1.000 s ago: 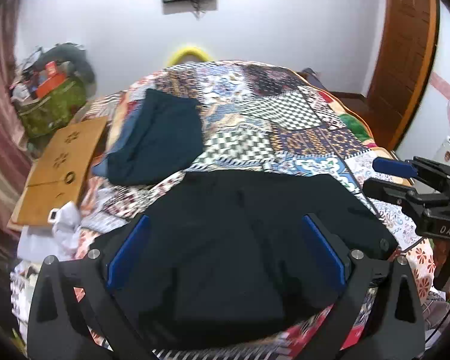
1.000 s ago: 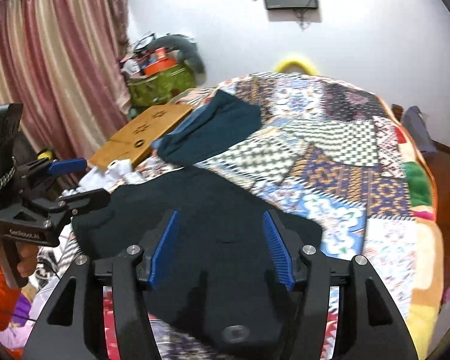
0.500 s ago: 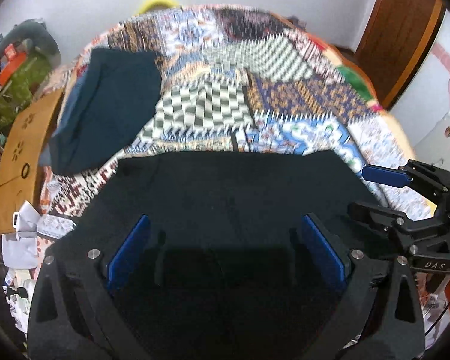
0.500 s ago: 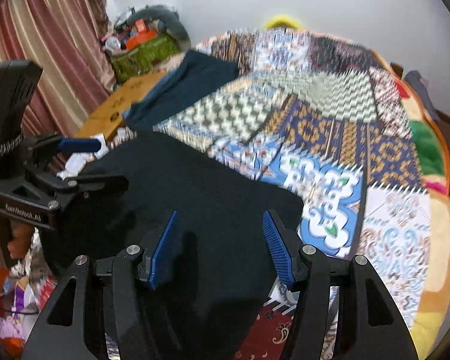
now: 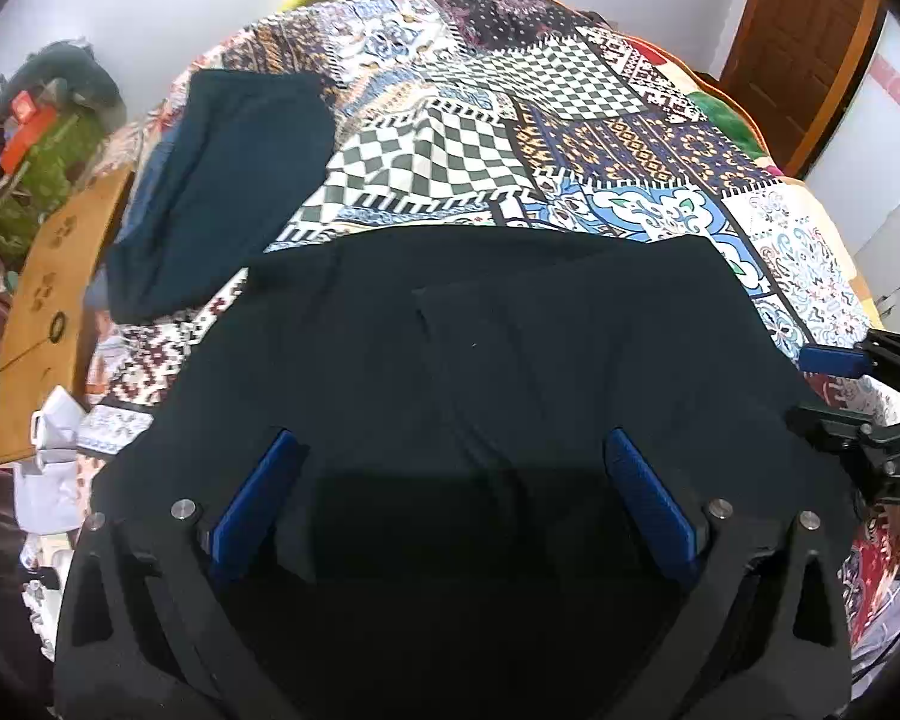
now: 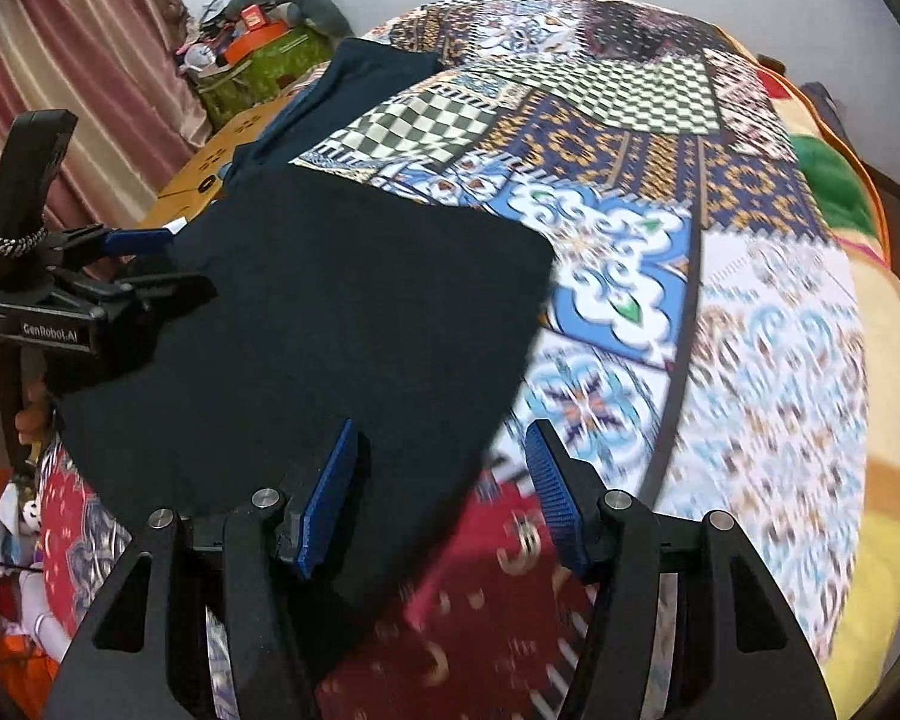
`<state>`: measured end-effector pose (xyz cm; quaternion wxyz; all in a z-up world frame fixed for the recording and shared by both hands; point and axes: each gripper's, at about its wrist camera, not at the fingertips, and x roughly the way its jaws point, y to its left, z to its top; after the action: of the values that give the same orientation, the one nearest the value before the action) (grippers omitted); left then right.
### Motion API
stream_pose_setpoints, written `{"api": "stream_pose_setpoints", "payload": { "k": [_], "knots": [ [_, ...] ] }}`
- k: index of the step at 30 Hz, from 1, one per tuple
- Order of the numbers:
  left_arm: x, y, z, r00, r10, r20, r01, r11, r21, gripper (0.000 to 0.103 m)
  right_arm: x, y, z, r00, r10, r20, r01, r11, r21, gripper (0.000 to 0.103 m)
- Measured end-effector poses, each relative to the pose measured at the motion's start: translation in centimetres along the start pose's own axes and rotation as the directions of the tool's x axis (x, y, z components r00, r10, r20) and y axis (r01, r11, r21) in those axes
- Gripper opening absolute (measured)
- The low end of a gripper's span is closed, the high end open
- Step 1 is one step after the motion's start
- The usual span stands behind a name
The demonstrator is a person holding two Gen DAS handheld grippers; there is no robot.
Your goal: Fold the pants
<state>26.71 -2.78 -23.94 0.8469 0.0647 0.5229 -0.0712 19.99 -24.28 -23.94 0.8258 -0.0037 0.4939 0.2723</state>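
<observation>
Black pants (image 5: pixel 480 348) lie spread on the patchwork bedspread (image 5: pixel 570 114) near its front edge; they also show in the right wrist view (image 6: pixel 330 312). My left gripper (image 5: pixel 450 468) is open and empty, hovering over the middle of the pants; it also shows at the left of the right wrist view (image 6: pixel 156 264). My right gripper (image 6: pixel 441 456) is open and empty over the pants' right edge; it shows at the right of the left wrist view (image 5: pixel 834 387).
A folded dark teal garment (image 5: pixel 228 180) lies on the bed's left side. A wooden board (image 5: pixel 54 276) and white cloth (image 5: pixel 48 468) sit left of the bed. A green bag with clutter (image 6: pixel 258 60) stands by the curtain. A wooden door (image 5: pixel 804 36) is at the right.
Both grippers have tilted down and moved closer over the black pants. The right gripper has shifted toward the pants' right edge. Both stay open.
</observation>
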Motion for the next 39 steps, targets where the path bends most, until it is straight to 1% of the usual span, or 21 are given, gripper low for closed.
{"api": "stream_pose_setpoints", "payload": {
  "k": [3,12,14,16,17,19,23,26,29,32,34,35,37,39],
  "knots": [
    [-0.9,0.3,-0.9,1.000,0.003,0.014,-0.002,1.000,-0.005,0.103,-0.7,-0.1,-0.9,1.000,-0.023,0.002,0.023,1.000,0.008,0.054],
    [-4.2,0.3,-3.5,0.995,0.055,0.085,-0.054,0.998,-0.013,0.103,-2.2,0.2,-2.2,0.998,-0.058,0.015,0.057,0.998,0.042,0.054],
    [-5.1,0.3,-4.0,0.991,0.080,0.108,-0.079,0.997,-0.013,0.103,-2.7,0.6,-2.3,0.996,-0.079,0.029,0.078,0.996,0.035,0.054],
    [-5.7,0.5,-4.5,0.984,0.122,0.129,-0.121,0.993,-0.012,0.103,-3.6,1.2,-2.2,0.994,-0.101,0.051,0.101,0.995,0.015,0.054],
    [-6.2,0.7,-4.8,0.978,0.152,0.144,-0.151,0.988,-0.018,0.103,-4.0,1.5,-2.0,0.992,-0.109,0.065,0.109,0.994,0.006,0.054],
    [-6.9,1.4,-5.2,0.972,0.173,0.161,-0.168,0.985,-0.046,0.103,-4.8,1.9,-1.7,0.989,-0.115,0.093,0.116,0.993,-0.002,0.054],
    [-9.1,3.9,-6.0,0.966,0.171,0.196,-0.143,0.978,-0.149,0.103,-6.6,3.5,-0.4,0.980,-0.112,0.163,0.118,0.993,-0.029,0.054],
    [-11.3,6.5,-6.8,0.955,0.181,0.235,-0.123,0.962,-0.242,0.103,-7.5,5.1,0.5,0.974,-0.093,0.208,0.107,0.993,-0.053,0.054],
    [-12.9,8.6,-7.7,0.945,0.202,0.258,-0.119,0.945,-0.306,0.103,-7.7,6.9,1.7,0.968,-0.061,0.244,0.082,0.994,-0.077,0.054],
    [-14.0,11.1,-9.3,0.940,0.222,0.259,-0.116,0.923,-0.368,0.103,-7.3,8.6,2.7,0.965,-0.022,0.260,0.050,0.994,-0.101,0.054],
    [-14.2,12.5,-10.3,0.942,0.228,0.245,-0.116,0.909,-0.401,0.103,-6.4,9.8,3.1,0.966,0.001,0.258,0.030,0.993,-0.115,0.054],
    [-14.1,13.6,-11.1,0.946,0.227,0.230,-0.112,0.897,-0.427,0.103,-5.8,10.5,3.5,0.968,0.015,0.252,0.017,0.992,-0.124,0.054],
    [-13.8,15.2,-12.3,0.955,0.214,0.205,-0.097,0.879,-0.467,0.103,-4.6,11.7,3.8,0.972,0.038,0.234,-0.005,0.990,-0.141,0.054],
    [-13.0,17.1,-13.8,0.969,0.181,0.170,-0.067,0.850,-0.522,0.103,-3.0,13.1,4.1,0.977,0.059,0.206,-0.025,0.987,-0.162,0.054]
  ]
}}
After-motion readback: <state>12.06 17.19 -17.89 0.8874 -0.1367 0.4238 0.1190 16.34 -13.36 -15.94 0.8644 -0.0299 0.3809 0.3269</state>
